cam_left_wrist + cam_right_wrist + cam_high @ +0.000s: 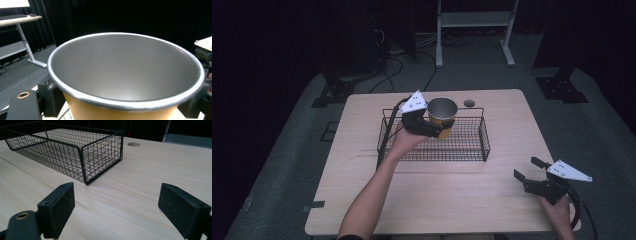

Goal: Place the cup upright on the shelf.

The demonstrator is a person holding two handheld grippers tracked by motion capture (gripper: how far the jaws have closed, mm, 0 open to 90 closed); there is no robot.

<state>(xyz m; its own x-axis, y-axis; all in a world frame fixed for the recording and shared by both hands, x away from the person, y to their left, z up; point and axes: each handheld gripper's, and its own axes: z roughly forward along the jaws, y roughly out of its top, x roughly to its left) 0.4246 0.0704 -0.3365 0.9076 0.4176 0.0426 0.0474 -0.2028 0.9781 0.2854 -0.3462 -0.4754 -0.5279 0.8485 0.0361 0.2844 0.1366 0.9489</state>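
- Yellow on the outside and grey metal within, the cup (442,114) hangs upright over the far left part of the wire basket (472,150), its rim above the basket's top edge.
- Clamped on the cup is the left gripper (437,129): its jaws press the yellow wall from the near side, below the rim, and the hand (404,140) that carries it comes in from the near left.
- Seen in the left gripper view, the cup (125,72) sits right against the camera, its silver rim wide across the frame and one black jaw showing at either side of the yellow wall.
- Black mesh forms the basket, which stands in the far middle of the pale wooden table (437,200); in the right gripper view, the basket (82,157) lies to the far left, nothing showing in that end of it.
- Near the table's near right corner, the right gripper (529,170) rests well apart from the cup and basket, jaws spread wide with nothing between them.
- Bare tabletop (140,195) shows between those two pads in the right gripper view.
- Beyond the basket, a small round hole (469,103) marks the table's far edge, just to the right of the cup.
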